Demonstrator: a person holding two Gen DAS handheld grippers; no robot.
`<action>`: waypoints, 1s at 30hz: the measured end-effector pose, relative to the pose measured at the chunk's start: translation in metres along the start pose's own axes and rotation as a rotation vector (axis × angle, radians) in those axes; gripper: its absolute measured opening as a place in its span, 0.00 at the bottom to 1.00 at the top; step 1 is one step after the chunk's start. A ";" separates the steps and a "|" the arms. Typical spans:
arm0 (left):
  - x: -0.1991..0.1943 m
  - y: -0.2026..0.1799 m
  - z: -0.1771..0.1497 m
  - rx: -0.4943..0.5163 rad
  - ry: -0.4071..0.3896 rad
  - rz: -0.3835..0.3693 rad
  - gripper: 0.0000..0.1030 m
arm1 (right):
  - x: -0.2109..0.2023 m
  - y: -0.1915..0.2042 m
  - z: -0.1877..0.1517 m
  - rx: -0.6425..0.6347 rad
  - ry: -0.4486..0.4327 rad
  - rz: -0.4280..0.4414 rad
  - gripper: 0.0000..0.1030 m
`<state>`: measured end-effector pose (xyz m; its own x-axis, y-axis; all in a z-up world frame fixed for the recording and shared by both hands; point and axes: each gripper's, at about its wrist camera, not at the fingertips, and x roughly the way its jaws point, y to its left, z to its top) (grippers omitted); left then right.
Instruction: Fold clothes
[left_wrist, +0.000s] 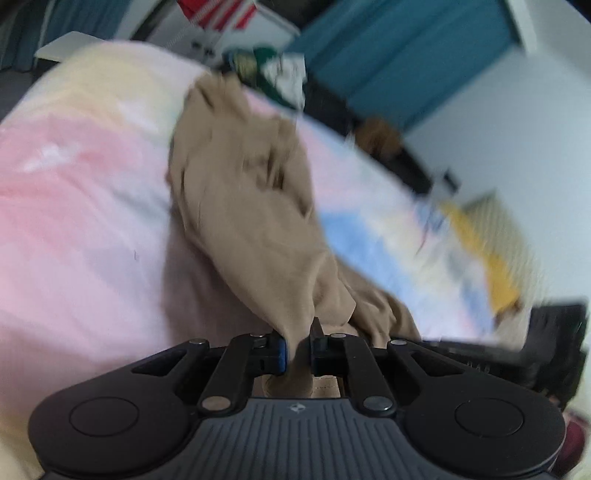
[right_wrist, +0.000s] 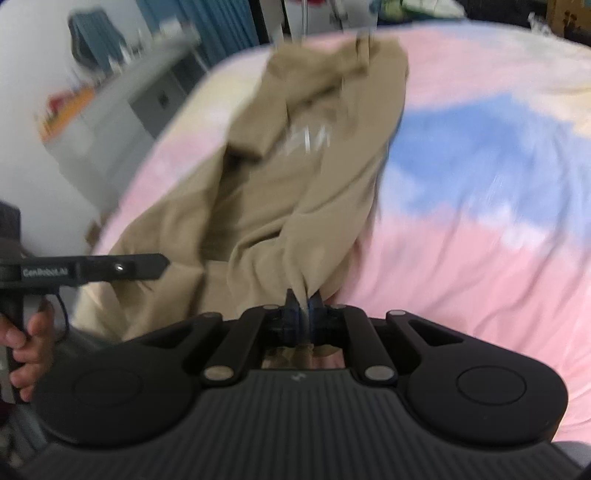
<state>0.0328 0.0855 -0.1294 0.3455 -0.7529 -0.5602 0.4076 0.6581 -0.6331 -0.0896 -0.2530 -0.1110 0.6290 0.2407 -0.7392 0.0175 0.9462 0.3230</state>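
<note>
Left gripper (left_wrist: 298, 349) fingers pinched on tan garment (left_wrist: 236, 206); right gripper (right_wrist: 305, 317) likewise clamped (frames blurred). Garment bunched on pink bedspread (right_wrist: 461, 258). Step: spreading flat. Next: pull corners apart evenly.

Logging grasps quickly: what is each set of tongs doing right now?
Left tongs: closed on the tan garment.
Right tongs: closed on the same tan garment.

Soft even daylight; heavy motion blur, fisheye bending at edges.
</note>
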 end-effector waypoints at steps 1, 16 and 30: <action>-0.009 -0.001 0.007 -0.025 -0.025 -0.019 0.10 | -0.011 0.001 0.007 -0.001 -0.034 0.009 0.08; -0.097 -0.063 -0.038 0.019 0.046 0.011 0.10 | -0.125 0.000 -0.024 -0.039 -0.234 0.094 0.08; -0.047 -0.076 0.037 0.149 -0.038 0.118 0.11 | -0.083 -0.016 0.008 0.037 -0.277 0.091 0.08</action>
<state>0.0168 0.0704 -0.0358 0.4289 -0.6721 -0.6036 0.4818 0.7354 -0.4765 -0.1356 -0.2898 -0.0498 0.8175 0.2508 -0.5184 -0.0235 0.9139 0.4052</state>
